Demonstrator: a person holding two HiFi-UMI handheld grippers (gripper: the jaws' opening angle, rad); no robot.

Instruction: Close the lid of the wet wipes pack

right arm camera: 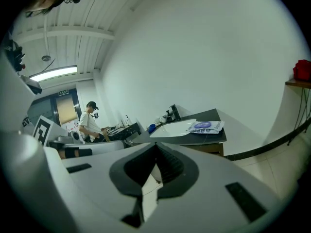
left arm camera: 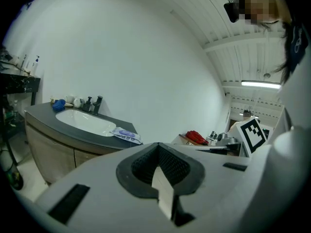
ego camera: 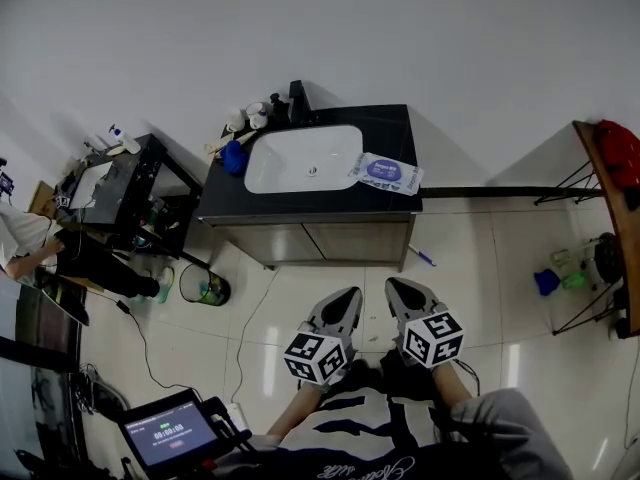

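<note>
The pack [ego camera: 386,172] is lying on the counter [ego camera: 300,204], at the sink's [ego camera: 300,158] 3 o'clock, its long axis running roughly 9-to-3. It is sitting well apart at 12 o'clock from the nearer right gripper [ego camera: 399,285] and at 1 o'clock from the left gripper [ego camera: 347,294]. Both are pointing ahead with jaws pressed together, holding nothing.

Plain white wall [ego camera: 400,38] at back; glossy pale tiled floor [ego camera: 500,268]. Against wall: wood-front cabinet [ego camera: 310,240] with dark counter [ego camera: 387,128] and white sink [ego camera: 295,156] set in. Black table [ego camera: 137,171] to its left, wooden shelf [ego camera: 603,193] at far right. Ceiling strip light [right arm camera: 53,73] lit
</note>
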